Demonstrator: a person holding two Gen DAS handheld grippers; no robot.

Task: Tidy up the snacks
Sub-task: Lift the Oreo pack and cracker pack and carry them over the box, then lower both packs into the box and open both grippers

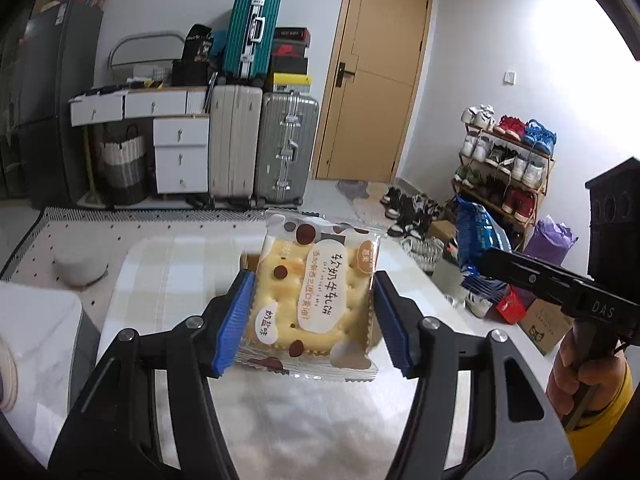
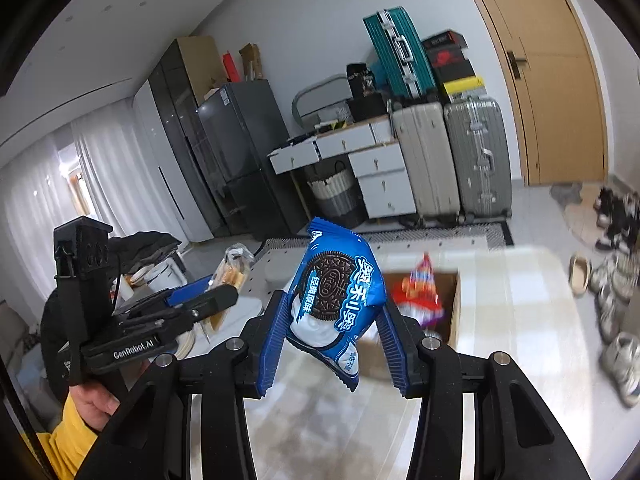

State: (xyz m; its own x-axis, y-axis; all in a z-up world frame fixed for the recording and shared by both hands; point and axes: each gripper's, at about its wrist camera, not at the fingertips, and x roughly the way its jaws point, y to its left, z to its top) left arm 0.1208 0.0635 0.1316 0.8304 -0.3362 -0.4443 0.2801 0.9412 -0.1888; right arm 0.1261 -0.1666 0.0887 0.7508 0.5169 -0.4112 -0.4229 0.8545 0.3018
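left gripper [image 1: 312, 316]: clamped on clear-wrapped square yellow cracker packet [image 1: 314, 296], above checked table [image 1: 168, 264]
right gripper [image 2: 334, 336]: clamped on blue Oreo packet [image 2: 336, 292], above same table, near brown cardboard box [image 2: 454, 308]

The cracker packet [image 1: 310, 300] is clear with brown dots, white label patches and pale yellow crackers inside. The Oreo packet [image 2: 338, 300] is blue, printed with a dark brown biscuit and white cream. Both grippers carry blue ribbed pads [image 1: 236, 320] on black frames. The tablecloth [image 1: 176, 272] shows a faint beige-and-white check. Sleeve [image 2: 66, 446]: yellow. Upper suitcase [image 1: 251, 32]: teal with silver trim.
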